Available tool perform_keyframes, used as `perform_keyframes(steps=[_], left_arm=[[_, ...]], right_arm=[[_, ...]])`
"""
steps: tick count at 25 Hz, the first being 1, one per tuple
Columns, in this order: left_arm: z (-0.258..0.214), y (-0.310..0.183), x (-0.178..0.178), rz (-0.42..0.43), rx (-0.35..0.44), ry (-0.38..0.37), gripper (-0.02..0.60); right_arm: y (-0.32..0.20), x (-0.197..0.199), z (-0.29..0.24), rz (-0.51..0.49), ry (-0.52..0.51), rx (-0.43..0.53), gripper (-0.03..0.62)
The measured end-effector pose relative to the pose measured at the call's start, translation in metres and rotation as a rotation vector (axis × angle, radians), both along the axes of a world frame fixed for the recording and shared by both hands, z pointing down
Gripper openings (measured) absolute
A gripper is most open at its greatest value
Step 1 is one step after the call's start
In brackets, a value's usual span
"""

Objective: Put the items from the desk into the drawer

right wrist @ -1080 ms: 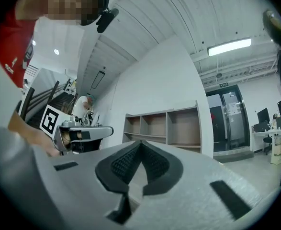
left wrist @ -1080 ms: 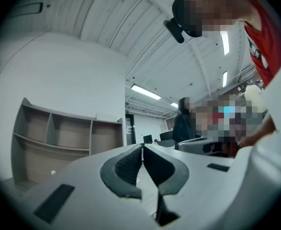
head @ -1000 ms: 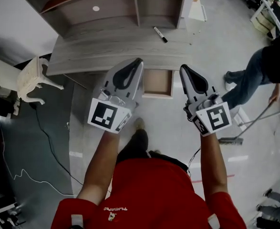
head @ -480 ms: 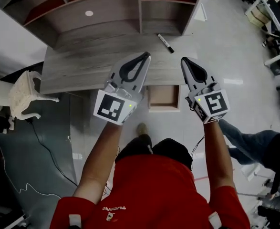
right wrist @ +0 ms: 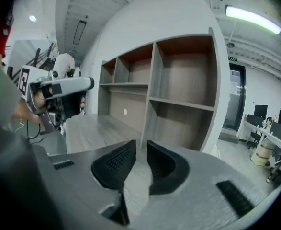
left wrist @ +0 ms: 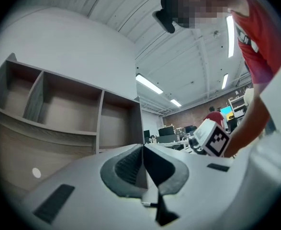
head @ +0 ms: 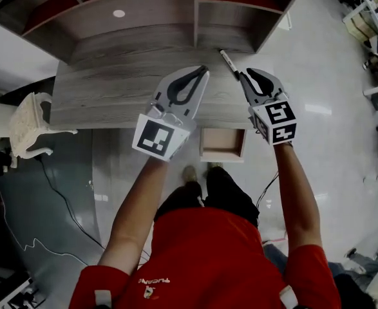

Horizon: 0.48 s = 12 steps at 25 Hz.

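A black-and-white marker (head: 228,62) lies on the grey wooden desk (head: 111,89), near its right end and just in front of the hutch. My right gripper (head: 248,76) hovers over the desk with its tips right at the marker's near end; its jaws stand a narrow gap apart with nothing between them (right wrist: 141,150). My left gripper (head: 203,70) hangs over the middle of the desk, jaws pressed together and empty (left wrist: 143,150). Below the desk's front edge the small drawer (head: 222,144) is pulled out, and its inside looks bare.
The hutch (head: 195,8) with open shelf compartments stands along the back of the desk, a white round dot (head: 118,13) on its back panel. A white chair (head: 28,124) sits left of the desk. A cable trails over the floor at the lower left.
Both grippers have moved forward from over the drawer to over the desk. The right one has reached the marker's end and its jaws have parted slightly. The person at right has left view.
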<state>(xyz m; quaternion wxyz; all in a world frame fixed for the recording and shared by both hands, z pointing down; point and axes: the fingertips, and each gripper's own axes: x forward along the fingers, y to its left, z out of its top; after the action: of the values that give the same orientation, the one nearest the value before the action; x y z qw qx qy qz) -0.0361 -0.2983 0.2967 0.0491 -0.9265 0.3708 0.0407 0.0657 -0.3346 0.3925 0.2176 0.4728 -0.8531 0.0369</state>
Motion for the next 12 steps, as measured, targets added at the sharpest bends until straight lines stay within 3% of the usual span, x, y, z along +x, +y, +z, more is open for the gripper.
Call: perform_keyframes(steps=[4, 12], left_arm=[[0.012, -0.016, 0.013, -0.026, -0.026, -0.005, 0.014], [0.042, -0.055, 0.009, -0.081, -0.081, -0.026, 0.014]], right_arm=[[-0.026, 0.013, 0.043, -0.014, 0.076, -0.105, 0.116], [-0.086, 0.015, 0.128, -0.023, 0.179, -0.299, 0.146]])
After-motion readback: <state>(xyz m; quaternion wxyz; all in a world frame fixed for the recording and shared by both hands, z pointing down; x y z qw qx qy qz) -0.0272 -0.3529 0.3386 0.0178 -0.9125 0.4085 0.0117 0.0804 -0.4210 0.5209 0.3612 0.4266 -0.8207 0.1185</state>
